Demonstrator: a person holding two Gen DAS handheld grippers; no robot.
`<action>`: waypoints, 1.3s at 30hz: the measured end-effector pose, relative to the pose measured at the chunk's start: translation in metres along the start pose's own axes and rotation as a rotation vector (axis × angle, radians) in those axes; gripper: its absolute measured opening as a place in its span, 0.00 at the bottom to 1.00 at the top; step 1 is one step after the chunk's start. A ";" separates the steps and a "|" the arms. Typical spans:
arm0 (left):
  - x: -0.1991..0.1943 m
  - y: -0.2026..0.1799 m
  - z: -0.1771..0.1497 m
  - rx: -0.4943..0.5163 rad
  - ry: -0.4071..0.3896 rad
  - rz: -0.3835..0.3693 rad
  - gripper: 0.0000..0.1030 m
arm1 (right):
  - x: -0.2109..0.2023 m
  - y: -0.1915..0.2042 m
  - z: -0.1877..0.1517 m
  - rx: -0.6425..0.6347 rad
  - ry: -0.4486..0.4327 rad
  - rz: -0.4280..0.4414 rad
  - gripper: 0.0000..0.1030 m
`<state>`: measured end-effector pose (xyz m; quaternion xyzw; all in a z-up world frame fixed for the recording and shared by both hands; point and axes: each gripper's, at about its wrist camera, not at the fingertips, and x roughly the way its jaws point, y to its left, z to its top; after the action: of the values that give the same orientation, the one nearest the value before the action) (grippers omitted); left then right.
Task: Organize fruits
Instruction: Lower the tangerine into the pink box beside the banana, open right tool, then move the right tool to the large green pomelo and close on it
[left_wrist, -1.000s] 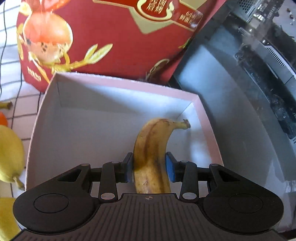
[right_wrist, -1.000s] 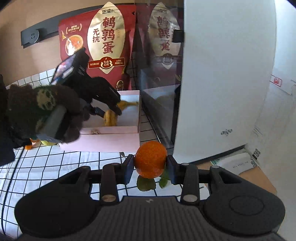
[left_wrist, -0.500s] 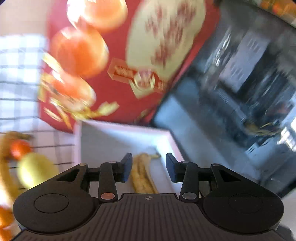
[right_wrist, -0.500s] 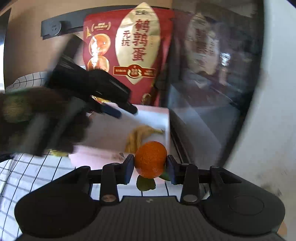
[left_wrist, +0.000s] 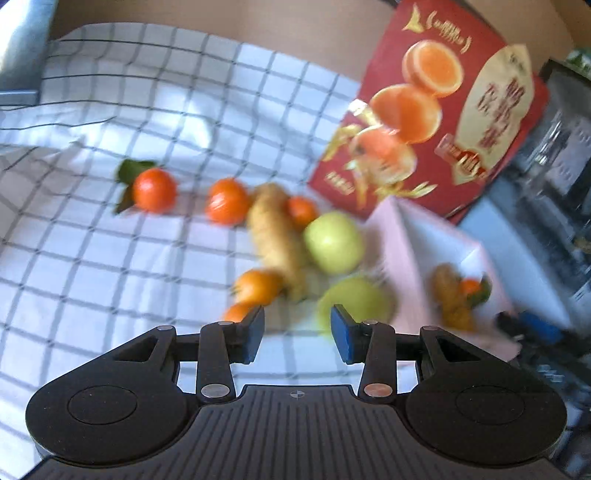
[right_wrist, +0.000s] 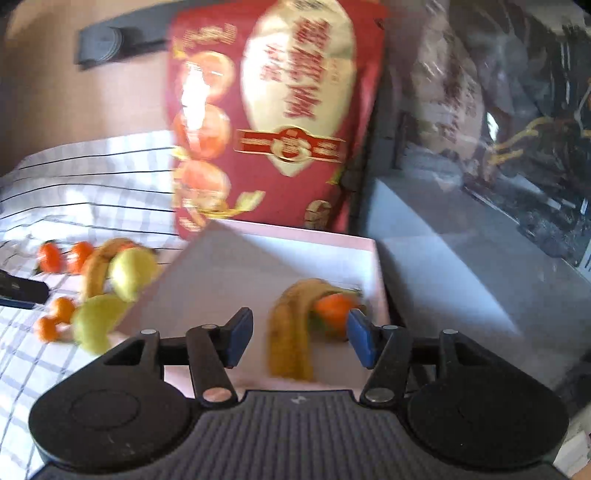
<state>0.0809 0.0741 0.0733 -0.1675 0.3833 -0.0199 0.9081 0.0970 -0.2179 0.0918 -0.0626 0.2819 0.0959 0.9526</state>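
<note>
1. Left gripper (left_wrist: 297, 338), jaws apart and empty, hovers over the checked cloth (left_wrist: 110, 258); the loose banana (left_wrist: 275, 240) lies just beyond, long axis near-to-far.
2. Right gripper (right_wrist: 297, 338), jaws just opened and gripping nothing, sits above the pink box (right_wrist: 258, 258); the tangerine (right_wrist: 334, 308) rests inside, against the boxed banana (right_wrist: 291, 325).

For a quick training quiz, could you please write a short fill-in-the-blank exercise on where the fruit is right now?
1. The banana and an orange lie inside the pink ____.
2. Behind the box stands a ____ bag with gold print.
3. The loose fruit lies on a ____ cloth.
4. The right tongs hold ____.

Missing words: box; red; checked; nothing
</note>
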 end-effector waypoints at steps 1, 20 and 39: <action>-0.001 0.002 -0.003 0.016 0.002 0.021 0.42 | -0.006 0.006 -0.002 -0.015 -0.010 0.005 0.55; -0.002 -0.034 -0.012 0.235 0.014 -0.046 0.42 | -0.036 0.056 -0.023 -0.108 0.075 0.148 0.57; 0.057 -0.071 0.034 0.361 0.029 -0.074 0.42 | -0.039 0.057 -0.035 -0.104 0.111 0.165 0.57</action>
<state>0.1515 0.0073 0.0784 -0.0157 0.3803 -0.1243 0.9163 0.0344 -0.1738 0.0800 -0.0941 0.3328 0.1847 0.9199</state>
